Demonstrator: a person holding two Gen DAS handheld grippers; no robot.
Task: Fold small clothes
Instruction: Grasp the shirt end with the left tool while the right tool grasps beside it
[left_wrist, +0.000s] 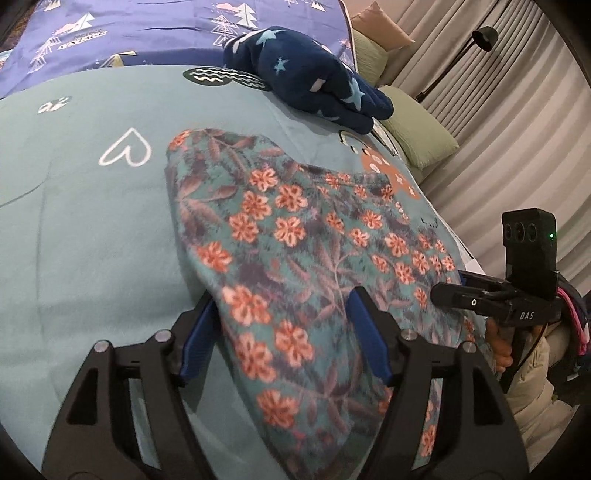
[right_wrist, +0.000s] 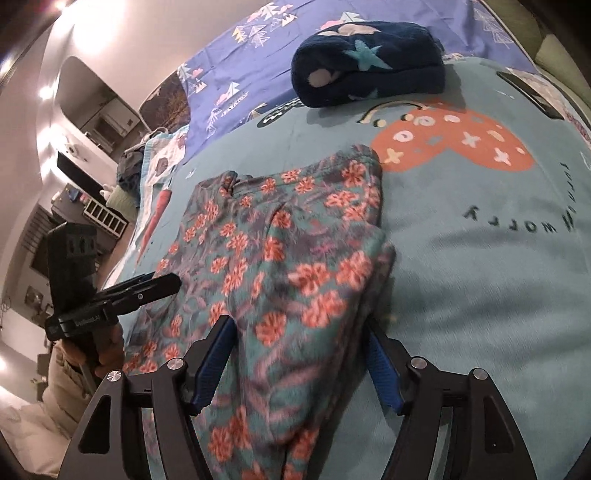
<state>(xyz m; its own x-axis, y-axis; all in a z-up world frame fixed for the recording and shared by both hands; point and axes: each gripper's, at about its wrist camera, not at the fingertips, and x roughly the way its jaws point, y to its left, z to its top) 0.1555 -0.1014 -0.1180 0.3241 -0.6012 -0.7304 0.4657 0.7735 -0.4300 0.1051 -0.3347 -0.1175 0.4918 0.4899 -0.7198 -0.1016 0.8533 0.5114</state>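
Two views, taken in turn.

Left wrist view: my left tool (left_wrist: 282, 314) stands released, its blue fingers (left_wrist: 199, 339) spread wide on either side of the near edge of the floral garment (left_wrist: 295, 229). The cloth passes between them, but I see no grip on it. The garment lies on the teal blanket (left_wrist: 92, 221) covering the bed, spread out toward the far right. Beyond it, near the blanket's far edge, rests a dark blue star-patterned garment (left_wrist: 306, 81), folded into a bundle. A purple sheet (left_wrist: 147, 29) lies behind that. Green pillows (left_wrist: 417, 129) sit at the right, with curtains (left_wrist: 517, 129) and a black lamp (left_wrist: 484, 37) past them. The right tool (left_wrist: 448, 295) shows at the right edge, just over the garment's right side; I cannot tell from here whether it is released.

Right wrist view: my right tool (right_wrist: 301, 350) is likewise released, fingers (right_wrist: 380, 365) wide apart and straddling the near end of the floral garment (right_wrist: 280, 240). The garment's right edge shows a doubled layer. The dark blue bundle (right_wrist: 365, 62) sits well apart, beyond an orange heart print (right_wrist: 454, 147) on the blanket (right_wrist: 480, 277). The left tool (right_wrist: 162, 284) appears at the left, over the garment's left edge. Shelving (right_wrist: 107, 218) stands in the room behind.
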